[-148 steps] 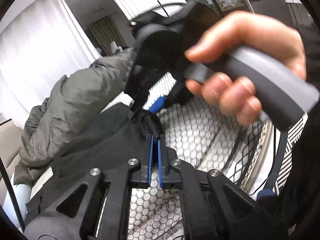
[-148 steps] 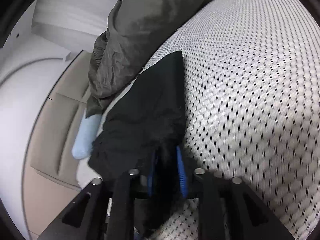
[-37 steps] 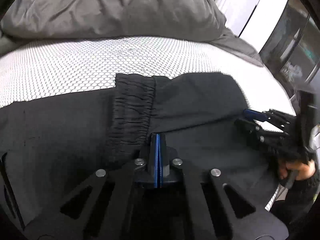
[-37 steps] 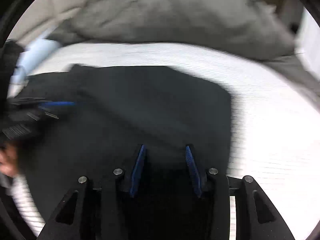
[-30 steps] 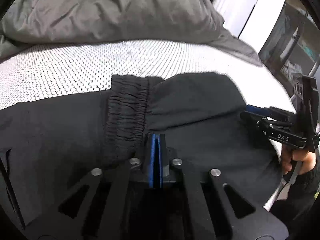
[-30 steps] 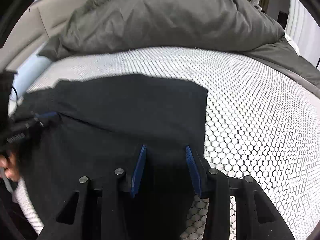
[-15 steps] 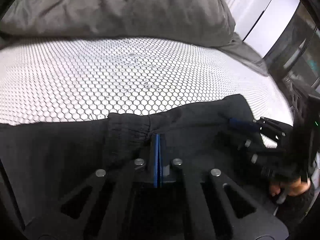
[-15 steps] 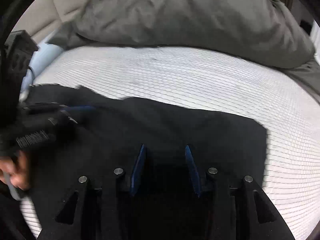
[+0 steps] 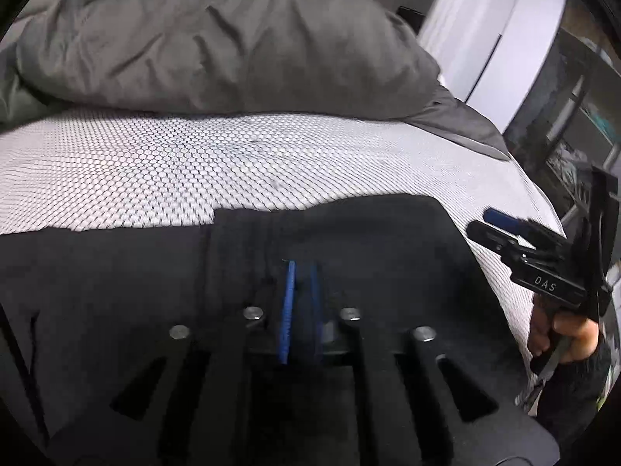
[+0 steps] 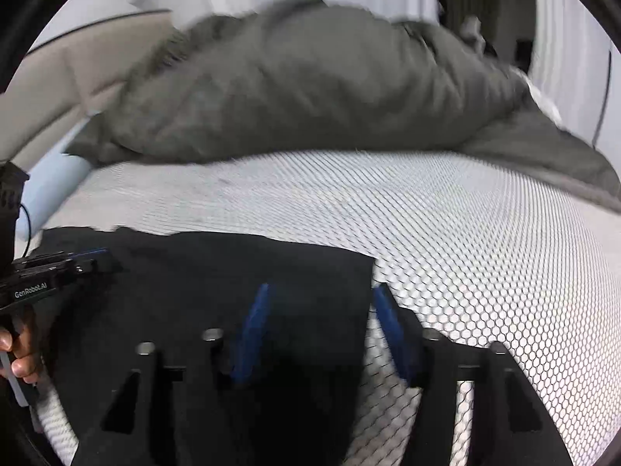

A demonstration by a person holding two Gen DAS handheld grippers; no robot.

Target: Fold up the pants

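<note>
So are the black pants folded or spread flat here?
Folded: the pants lie doubled on the mattress, elastic waistband mid-panel, square corner.

l gripper (image 9: 302,272) jaws opening, narrow gap; r gripper (image 10: 320,299) jaws opening wide, both angled down.

The soft cloth pants (image 9: 368,240) were plain black; the mattress cover (image 9: 155,171) beneath was white with a fine dark honeycomb mesh; the rumpled duvet (image 10: 310,85) was grey-olive; both grippers' fingers (image 10: 252,334) were black with blue pads.
</note>
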